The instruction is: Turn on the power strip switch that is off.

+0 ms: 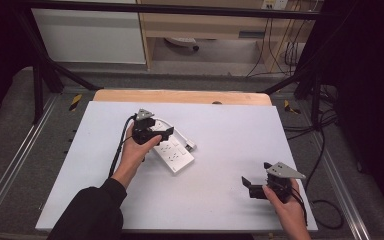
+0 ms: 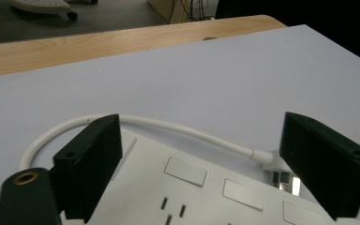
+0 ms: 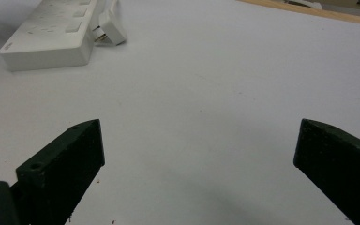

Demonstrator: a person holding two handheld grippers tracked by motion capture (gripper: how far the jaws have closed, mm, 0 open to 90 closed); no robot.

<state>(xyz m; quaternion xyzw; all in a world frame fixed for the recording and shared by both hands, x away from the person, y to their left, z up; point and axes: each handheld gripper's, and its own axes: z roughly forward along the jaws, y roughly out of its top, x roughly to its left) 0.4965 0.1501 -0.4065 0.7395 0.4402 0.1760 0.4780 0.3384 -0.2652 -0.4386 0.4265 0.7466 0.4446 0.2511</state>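
High view, nearest edge first: we find the right gripper (image 1: 248, 187) at the lower right of the frame, jaws spread wide with nothing between them, resting low over bare table (image 1: 230, 150) and well apart from the work. Right gripper view confirms this, with white surface between its jaws and the power strip (image 3: 51, 40) far off at the upper left of that frame. Moving up to centre-left of the high view, we note the left gripper (image 1: 164, 134) poised directly over the power strip (image 1: 174, 152), its jaws standing open; no pad presses on anything. Left gripper view places the strip's socket face (image 2: 201, 187) just under and between the jaws, with the white cord (image 2: 168, 125) looping behind them and the plug (image 2: 281, 171) lying beside the right-hand jaw. The strip's long axis runs diagonally from upper left to lower right in the high view. We judge the left hand far the nearer, and any grasp would turn on setting the jaws across that axis. The cord loop and plug crowd the far side; beyond lies the wooden table edge (image 1: 180, 96).
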